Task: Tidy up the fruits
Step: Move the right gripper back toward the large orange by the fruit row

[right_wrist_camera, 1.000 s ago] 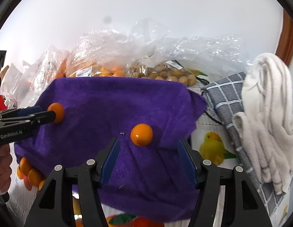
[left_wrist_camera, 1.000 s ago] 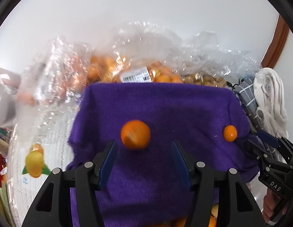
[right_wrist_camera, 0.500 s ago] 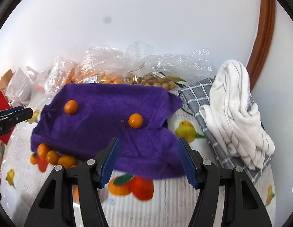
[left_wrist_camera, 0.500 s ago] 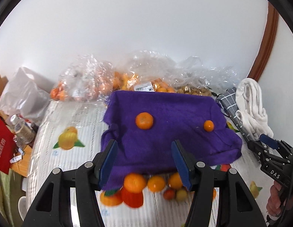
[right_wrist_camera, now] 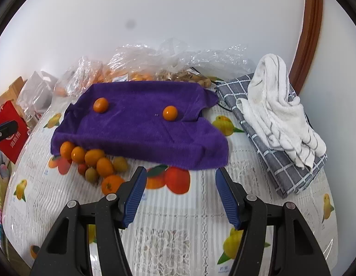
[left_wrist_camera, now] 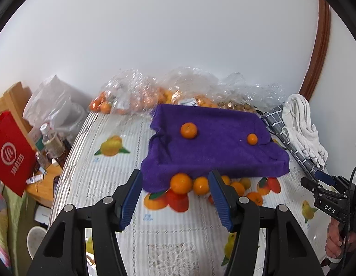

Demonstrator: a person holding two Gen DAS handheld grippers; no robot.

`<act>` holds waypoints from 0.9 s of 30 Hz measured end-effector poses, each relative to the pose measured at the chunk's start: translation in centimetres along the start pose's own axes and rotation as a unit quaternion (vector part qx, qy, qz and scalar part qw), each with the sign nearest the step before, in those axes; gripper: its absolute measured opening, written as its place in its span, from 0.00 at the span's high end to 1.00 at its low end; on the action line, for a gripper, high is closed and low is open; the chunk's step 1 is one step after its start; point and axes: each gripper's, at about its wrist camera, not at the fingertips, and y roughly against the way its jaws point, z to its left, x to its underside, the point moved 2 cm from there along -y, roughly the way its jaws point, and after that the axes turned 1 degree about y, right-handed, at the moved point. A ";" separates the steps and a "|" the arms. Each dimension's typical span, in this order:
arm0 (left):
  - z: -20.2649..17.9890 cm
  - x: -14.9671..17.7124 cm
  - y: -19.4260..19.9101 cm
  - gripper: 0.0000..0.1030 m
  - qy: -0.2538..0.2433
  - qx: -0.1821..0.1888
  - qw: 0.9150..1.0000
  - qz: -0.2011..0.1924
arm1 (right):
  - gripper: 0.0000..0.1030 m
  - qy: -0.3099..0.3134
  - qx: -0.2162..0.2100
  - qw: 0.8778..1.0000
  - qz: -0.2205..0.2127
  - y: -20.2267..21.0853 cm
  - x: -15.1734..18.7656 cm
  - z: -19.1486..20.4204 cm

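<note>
Withdrawal was the one change noted: a second earlier both wrist views sat close over the purple cloth [right_wrist_camera: 141, 124], each with one orange framed between the blue pads; at this moment both views took in the whole bench [right_wrist_camera: 178, 207] and the wall behind. The left tongs [left_wrist_camera: 174, 201] and right tongs [right_wrist_camera: 180, 195] had pulled back and risen, each standing part open and empty, their spread unchanged.

The larger orange [left_wrist_camera: 189, 130] lay on the cloth left of centre in the left wrist view, and the small orange [left_wrist_camera: 252, 139] lay to its right, well apart from it. Neither had shifted on the cloth.

The wider view showed what the close one had hidden: a cluster of loose fruit [right_wrist_camera: 95, 161] on the bench at the lower left edge of the cloth, some pieces touching its hem, in the middle left of the right wrist view. Bags of fruit [right_wrist_camera: 131, 69] stood behind the cloth, against the wall. A folded white towel [right_wrist_camera: 279, 110] lay on a grey checked cloth [right_wrist_camera: 290, 172] at the right.

Assessment: two pieces were placed, the cluster remained unsorted, and the retreat suited a reach for the next fruit. The task appeared at an early stage.
</note>
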 end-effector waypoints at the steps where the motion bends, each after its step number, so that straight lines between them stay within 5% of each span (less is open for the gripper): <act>1: 0.3 0.4 0.0 0.45 0.003 -0.002 1.000 0.002 | 0.40 -0.002 -0.004 1.000 -0.001 0.0 0.4 0.1; 12: 2.4 3.9 -2.1 0.45 0.026 -0.006 0.999 0.042 | 0.49 0.007 -0.038 0.999 0.014 -1.9 3.2 2.0; 27: 4.6 6.3 -5.3 0.45 0.031 -0.009 0.996 0.087 | 0.47 0.039 -0.083 0.995 0.043 -5.5 3.4 7.5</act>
